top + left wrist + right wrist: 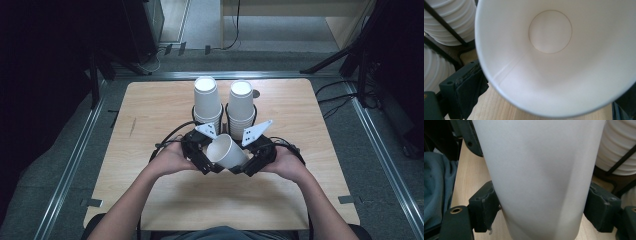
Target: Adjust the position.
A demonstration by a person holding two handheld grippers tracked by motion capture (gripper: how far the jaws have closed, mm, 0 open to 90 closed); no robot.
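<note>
High view: you've got one white paper cup [226, 150] lying tipped between your two grippers, just above the table [150, 115].

Right behind it stand two stacks of upside-down cups [207, 100] in black wire holders, close enough to crowd the space beyond. The cup lies on its side, long axis running across, mouth facing your left gripper [199, 154] and base toward the stacks. It's plain white, tapered, with a seam down the inside wall. Right gripper [253, 161] fingers clamp its outer wall from both sides; left fingers stand wide, not pressing on it.
</note>
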